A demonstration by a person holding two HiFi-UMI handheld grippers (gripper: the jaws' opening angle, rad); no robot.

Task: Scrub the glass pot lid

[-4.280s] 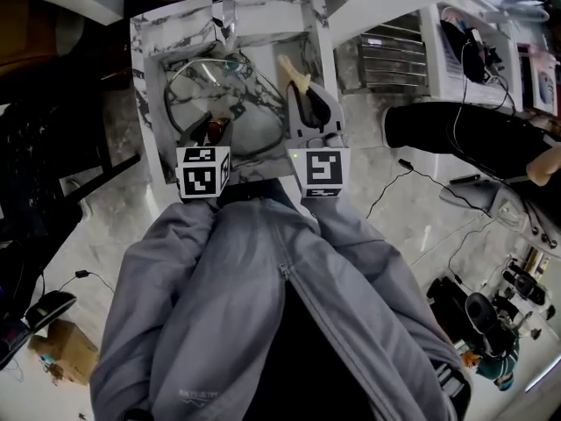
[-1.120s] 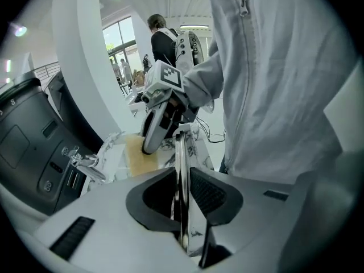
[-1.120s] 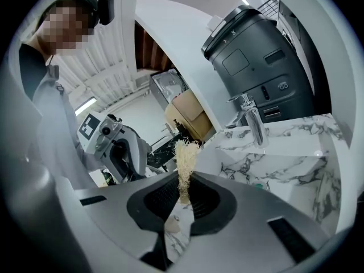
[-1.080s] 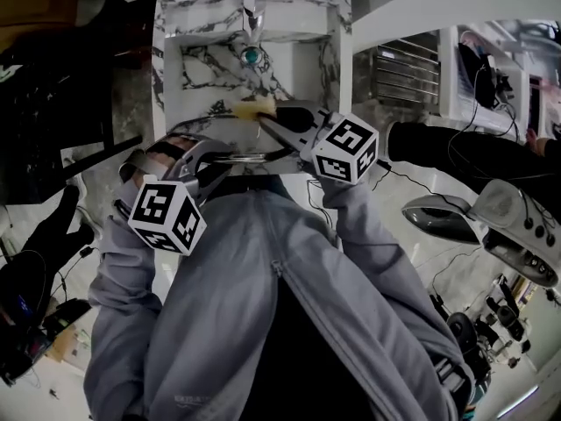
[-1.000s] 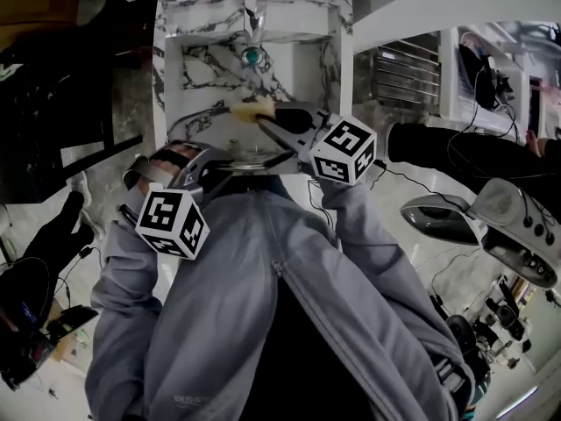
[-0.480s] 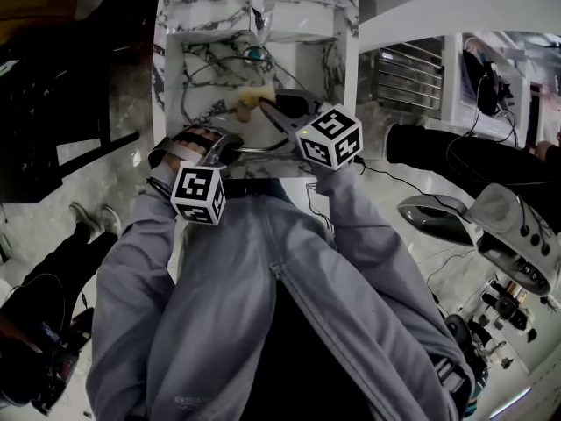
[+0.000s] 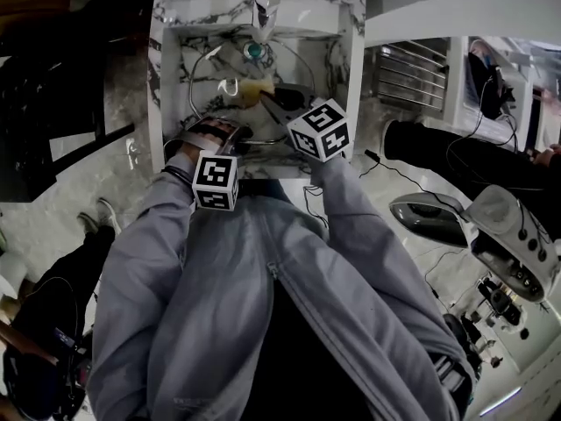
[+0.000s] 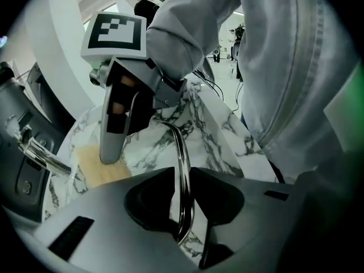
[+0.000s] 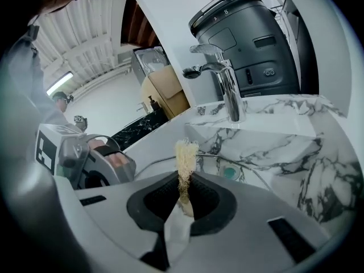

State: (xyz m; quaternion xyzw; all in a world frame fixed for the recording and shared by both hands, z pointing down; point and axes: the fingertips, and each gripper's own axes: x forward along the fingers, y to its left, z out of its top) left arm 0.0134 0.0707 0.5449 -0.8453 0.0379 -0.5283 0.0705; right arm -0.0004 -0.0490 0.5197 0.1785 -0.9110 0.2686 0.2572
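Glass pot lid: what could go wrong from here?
1. The left hand-held gripper is opening its jaws with the metal rim of the round glass pot lid between them; the lid may slip and knock the white marble-pattern sink.
2. The right hand-held gripper pinches only one end of the pale yellow fibrous scrubber; hard scrubbing might pull it out.
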